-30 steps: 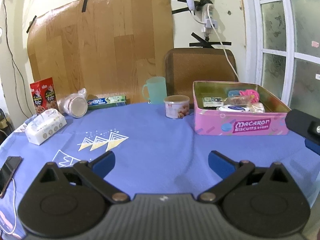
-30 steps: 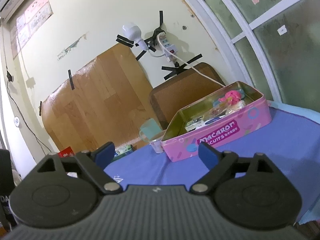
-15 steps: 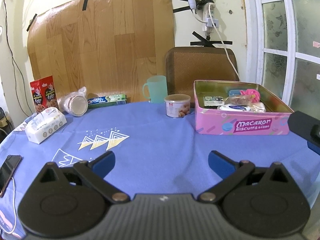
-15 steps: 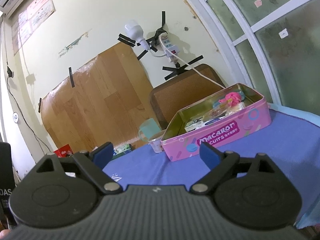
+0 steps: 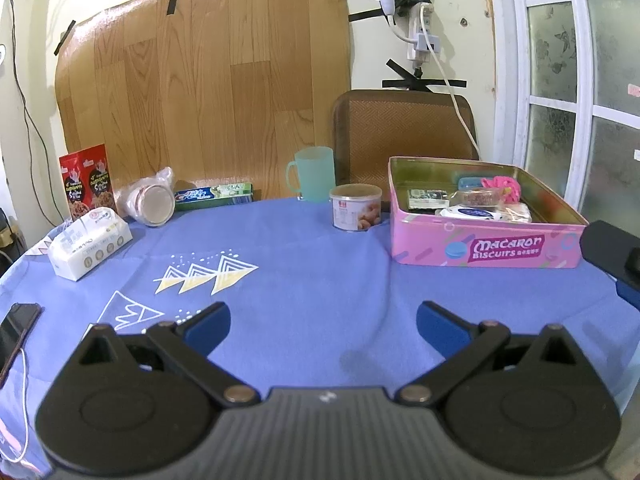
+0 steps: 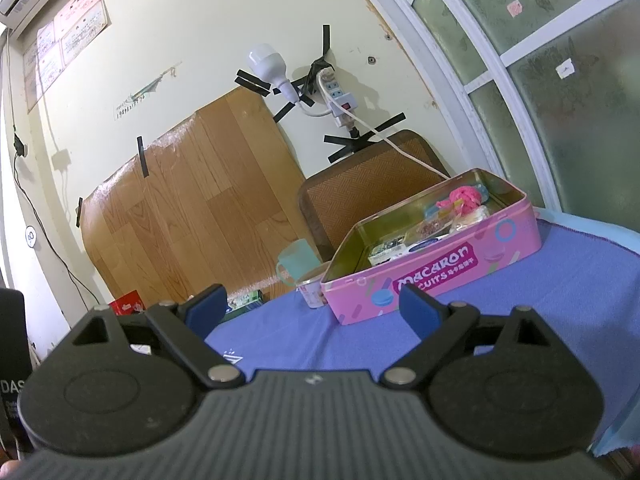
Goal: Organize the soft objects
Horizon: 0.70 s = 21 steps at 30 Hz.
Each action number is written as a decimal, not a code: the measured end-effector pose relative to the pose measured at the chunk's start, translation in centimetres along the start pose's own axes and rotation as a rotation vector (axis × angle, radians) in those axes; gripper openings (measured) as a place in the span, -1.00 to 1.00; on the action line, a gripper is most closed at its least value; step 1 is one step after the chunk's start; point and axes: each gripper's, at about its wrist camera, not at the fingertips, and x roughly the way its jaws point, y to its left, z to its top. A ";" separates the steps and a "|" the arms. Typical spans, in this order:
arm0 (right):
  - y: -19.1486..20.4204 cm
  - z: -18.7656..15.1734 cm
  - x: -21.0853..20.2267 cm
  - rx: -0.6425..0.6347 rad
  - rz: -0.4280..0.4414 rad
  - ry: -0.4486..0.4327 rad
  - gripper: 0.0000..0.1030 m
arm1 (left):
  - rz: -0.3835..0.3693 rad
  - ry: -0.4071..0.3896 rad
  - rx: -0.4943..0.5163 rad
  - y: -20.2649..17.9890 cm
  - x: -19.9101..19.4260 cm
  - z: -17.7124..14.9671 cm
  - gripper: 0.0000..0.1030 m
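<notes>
Nearest, the left gripper [image 5: 323, 322] hovers low over the blue-cloth desk [image 5: 304, 280] with its blue-tipped fingers spread wide and nothing between them; the right gripper [image 6: 312, 306] is likewise wide apart and empty, tilted up near the desk's right edge. Neither is close to any object, so this looks like a pause between picks. Along the left edge lie one dark phone [image 5: 18, 326] and, further in, one white soft tissue pack [image 5: 90, 242], which by my judgement is the clearest soft item left to sort. Toward the right edge stands one pink rectangular macaron biscuit tin [image 5: 484, 248], open and already holding several small packets and a pink fuzzy item [image 5: 502, 186]; their exact count is unclear. Beside the tin sits one small round snack can [image 5: 356, 208]. At the far edge are one red snack box [image 5: 86, 180], one plastic-wrapped jar [image 5: 150, 198] on its side, one green toothpaste box [image 5: 214, 196] and one teal mug [image 5: 312, 174].
</notes>
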 end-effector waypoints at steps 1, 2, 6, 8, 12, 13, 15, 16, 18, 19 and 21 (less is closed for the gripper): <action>0.0 0.0 0.0 0.000 0.001 0.000 0.84 | -0.002 0.000 -0.001 0.1 0.0 0.0 1.00; 0.0 0.0 0.0 0.000 0.002 0.001 0.84 | -0.004 0.000 -0.001 0.2 0.0 0.0 1.00; 0.0 -0.1 0.1 -0.008 0.003 0.001 0.84 | -0.005 0.002 -0.006 0.2 0.1 -0.1 1.00; 0.1 -0.1 0.1 -0.012 0.002 0.001 0.84 | -0.008 0.005 -0.010 0.3 0.1 -0.1 1.00; 0.1 -0.2 0.1 -0.014 -0.001 -0.003 0.84 | -0.019 0.009 -0.020 0.4 0.1 -0.2 1.00; 0.1 -0.2 0.1 -0.015 -0.001 -0.005 0.84 | -0.022 0.010 -0.022 0.6 0.2 -0.2 1.00; 0.1 -0.1 0.1 -0.020 -0.003 -0.007 0.84 | -0.031 0.010 -0.029 0.7 0.2 -0.2 1.00; 0.1 -0.2 0.1 -0.022 -0.002 -0.008 0.84 | -0.033 0.011 -0.031 0.7 0.2 -0.3 1.00; 0.0 -0.2 0.1 -0.022 -0.002 -0.005 0.84 | -0.036 0.011 -0.033 0.9 0.3 -0.3 1.00; 0.0 -0.2 0.1 -0.021 -0.001 -0.004 0.84 | -0.036 0.010 -0.033 0.9 0.2 -0.3 1.00; 0.0 -0.2 0.1 -0.022 0.000 -0.002 0.84 | -0.037 0.010 -0.033 0.9 0.2 -0.3 1.00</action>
